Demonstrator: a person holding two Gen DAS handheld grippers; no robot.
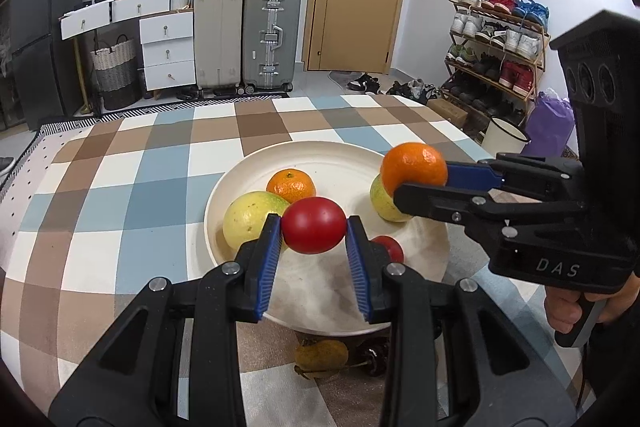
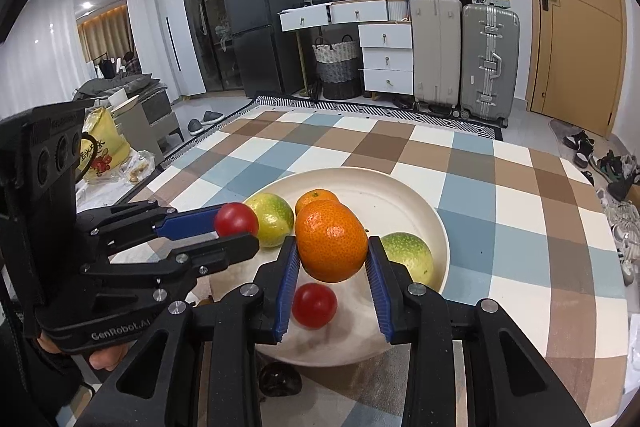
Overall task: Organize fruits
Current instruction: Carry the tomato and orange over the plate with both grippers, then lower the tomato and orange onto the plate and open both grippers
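Observation:
A cream plate (image 1: 344, 163) (image 2: 400, 195) sits on the checked tablecloth. My left gripper (image 1: 314, 227) (image 2: 236, 227) is shut on a red tomato (image 1: 313, 225) (image 2: 235, 219) held above the plate's near side. My right gripper (image 2: 332, 251) (image 1: 416, 179) is shut on an orange (image 2: 332, 241) (image 1: 414, 165) held above the plate's right part. On the plate lie a second orange (image 1: 291, 185) (image 2: 316, 198), two yellow-green fruits (image 1: 252, 217) (image 1: 386, 201) (image 2: 272, 213) (image 2: 410, 253) and another tomato (image 1: 390, 247) (image 2: 314, 305).
A brownish fruit (image 1: 320, 357) and a dark red fruit (image 1: 376, 357) (image 2: 280, 379) lie on the cloth by the plate's near rim. The table edge runs along the far side. Suitcases (image 1: 272, 35), drawers (image 1: 168, 47) and a shoe rack (image 1: 496, 43) stand beyond.

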